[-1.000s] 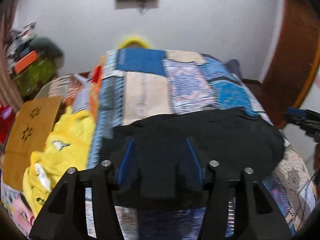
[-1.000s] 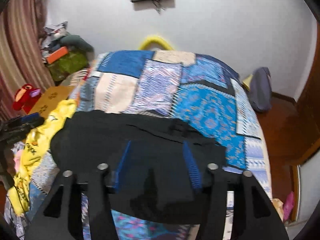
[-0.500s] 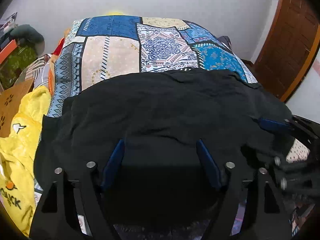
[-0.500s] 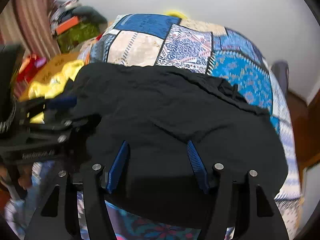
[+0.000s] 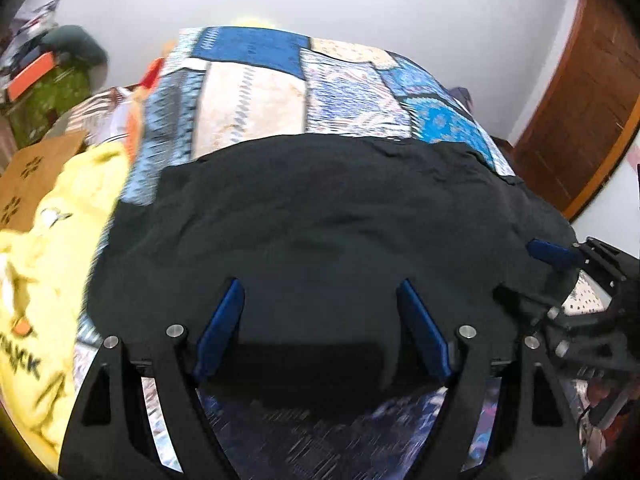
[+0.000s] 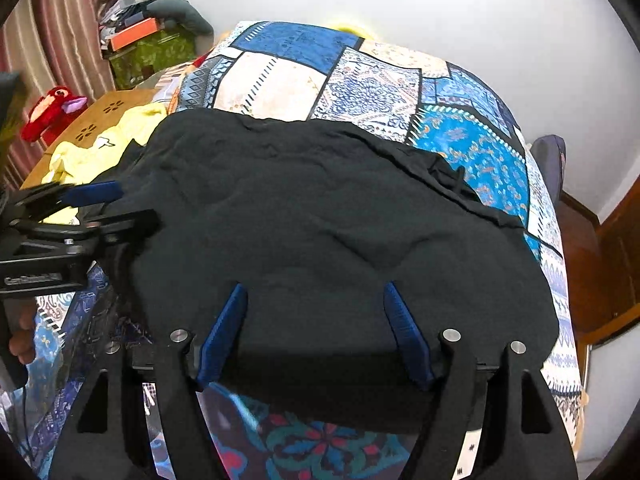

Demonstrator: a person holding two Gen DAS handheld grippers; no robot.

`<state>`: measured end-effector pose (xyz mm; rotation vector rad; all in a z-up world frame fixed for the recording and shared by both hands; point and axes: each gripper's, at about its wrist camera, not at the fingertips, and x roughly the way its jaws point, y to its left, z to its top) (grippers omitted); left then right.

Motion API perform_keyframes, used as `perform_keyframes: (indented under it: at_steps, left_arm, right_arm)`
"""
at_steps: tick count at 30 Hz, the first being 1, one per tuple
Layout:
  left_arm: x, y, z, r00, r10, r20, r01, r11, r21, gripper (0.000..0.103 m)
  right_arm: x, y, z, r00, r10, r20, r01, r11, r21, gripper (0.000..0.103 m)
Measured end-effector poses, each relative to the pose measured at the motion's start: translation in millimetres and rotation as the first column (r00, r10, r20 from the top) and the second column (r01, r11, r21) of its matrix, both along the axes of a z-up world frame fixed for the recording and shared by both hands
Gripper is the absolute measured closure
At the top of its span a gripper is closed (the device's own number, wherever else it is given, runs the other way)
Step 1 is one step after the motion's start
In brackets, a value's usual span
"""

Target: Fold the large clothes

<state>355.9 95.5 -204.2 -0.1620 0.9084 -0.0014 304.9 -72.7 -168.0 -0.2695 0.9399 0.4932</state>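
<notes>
A large black garment [image 5: 328, 224] lies spread across the near part of a bed with a blue patchwork cover [image 5: 256, 80]; it also shows in the right wrist view [image 6: 320, 216]. My left gripper [image 5: 320, 316] is open, its blue pads wide apart over the garment's near edge. My right gripper [image 6: 316, 320] is open too, over the near edge on the right side. Each gripper shows in the other's view: the right one [image 5: 560, 256] at the garment's right edge, the left one [image 6: 88, 196] at its left edge.
A yellow garment [image 5: 44, 280] lies left of the black one, beside a brown cardboard box [image 5: 32, 172]. Clutter, a green bag [image 6: 152, 52] and a red plush toy [image 6: 48, 108] stand at the far left. A wooden door [image 5: 584, 108] is at the right.
The view was higher and further back a second ago; both grippers came down and forward over the black garment's near edge. Since half a second ago they have shifted only slightly. Jaws stay open.
</notes>
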Motion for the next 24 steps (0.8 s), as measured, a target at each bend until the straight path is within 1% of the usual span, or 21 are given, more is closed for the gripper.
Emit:
perform_keyframes:
  at_steps: [2, 5, 8, 9, 10, 12, 13, 15, 17, 19, 20, 21, 23, 24]
  left_arm:
    - [-13, 12, 1, 0.999, 0.031, -0.005, -0.031, 0.999, -0.012, 0.023]
    - [-34, 35, 1, 0.993, 0.119, -0.02, -0.119, 0.993, -0.024, 0.023]
    - [-53, 59, 3, 0.969, 0.247, 0.003, -0.246, 0.968, -0.051, 0.023]
    - [-59, 68, 4, 0.957, 0.289, 0.01, -0.287, 0.955, -0.072, 0.023]
    - [-65, 78, 2, 0.948, 0.318, 0.001, -0.316, 0.941, -0.119, 0.023]
    - [-70, 90, -5, 0.947, 0.32, -0.043, -0.321, 0.921, -0.222, 0.023]
    - [-71, 94, -11, 0.947, 0.315, -0.067, -0.321, 0.904, -0.284, 0.023]
    - [-71, 102, -24, 0.947, 0.3, -0.115, -0.321, 0.854, -0.411, 0.023]
    - [-69, 105, -39, 0.949, 0.274, -0.157, -0.315, 0.782, -0.538, 0.023]
    - [-67, 108, -55, 0.95, 0.253, -0.185, -0.312, 0.704, -0.638, 0.023]
    - [-65, 109, -61, 0.949, 0.249, -0.192, -0.312, 0.675, -0.669, 0.023]
    - [-62, 111, -66, 0.947, 0.253, -0.198, -0.319, 0.654, -0.686, 0.023]
    - [-58, 114, -74, 0.94, 0.274, -0.203, -0.335, 0.622, -0.708, 0.023]
    - [-57, 117, -79, 0.934, 0.289, -0.211, -0.348, 0.598, -0.722, 0.023]
  right_arm:
    - [-2, -3, 3, 1.0, -0.008, -0.007, 0.008, 1.0, -0.003, 0.034]
    - [-6, -7, 9, 1.0, -0.014, -0.011, 0.013, 1.0, -0.004, 0.034]
    - [-10, -12, 19, 1.0, -0.014, -0.005, 0.014, 1.0, 0.011, 0.034]
    - [-11, -14, 23, 1.0, -0.018, 0.009, 0.018, 1.0, 0.026, 0.034]
    - [-12, -16, 26, 1.0, -0.025, 0.019, 0.024, 0.999, 0.035, 0.034]
    - [-11, -20, 31, 0.998, -0.044, 0.036, 0.043, 0.998, 0.05, 0.034]
    - [-9, -21, 32, 0.998, -0.056, 0.04, 0.053, 0.997, 0.053, 0.034]
    - [-4, -21, 29, 0.997, -0.072, 0.032, 0.07, 0.996, 0.053, 0.034]
    - [0, -21, 23, 0.997, -0.081, 0.007, 0.081, 0.996, 0.041, 0.034]
    - [5, -21, 8, 0.996, -0.086, -0.04, 0.087, 0.996, 0.022, 0.034]
    - [5, -21, 2, 0.995, -0.083, -0.054, 0.084, 0.996, 0.018, 0.034]
    - [5, -22, -2, 0.996, -0.078, -0.047, 0.079, 0.997, 0.022, 0.034]
    - [1, -24, -2, 0.997, -0.073, -0.026, 0.074, 0.997, 0.037, 0.032]
    - [1, -24, -3, 0.997, -0.071, -0.026, 0.072, 0.997, 0.041, 0.032]
